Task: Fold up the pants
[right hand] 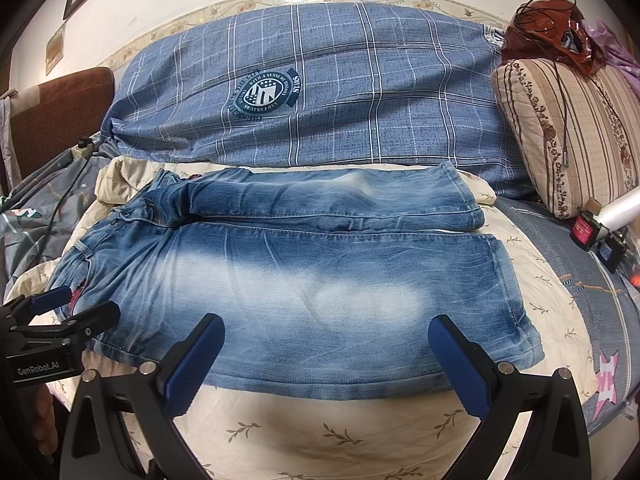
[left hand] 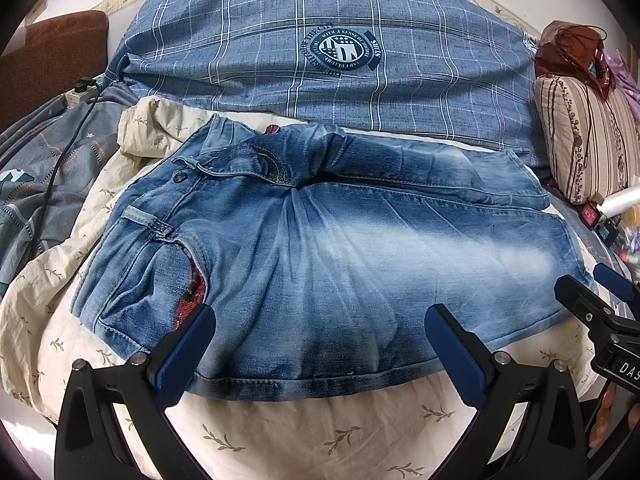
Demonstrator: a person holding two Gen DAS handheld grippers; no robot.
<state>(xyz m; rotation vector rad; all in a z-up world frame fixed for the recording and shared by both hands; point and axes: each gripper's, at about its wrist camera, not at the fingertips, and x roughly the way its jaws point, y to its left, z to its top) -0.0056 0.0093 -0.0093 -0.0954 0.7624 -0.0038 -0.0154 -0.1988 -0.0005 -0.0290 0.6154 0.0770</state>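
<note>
Both grippers are just parked over the near edge of the jeans (right hand: 304, 280), which lie flat across the cream leaf-print sheet (right hand: 320, 436), waistband to the left, legs running right. Left gripper (left hand: 320, 350) sits near the waist end, right gripper (right hand: 326, 360) further along the leg. Each has its blue-padded fingers (right hand: 192, 364) spread wide, gripping nothing. A blue plaid quilt (right hand: 360, 92) is bunched up behind.
</note>
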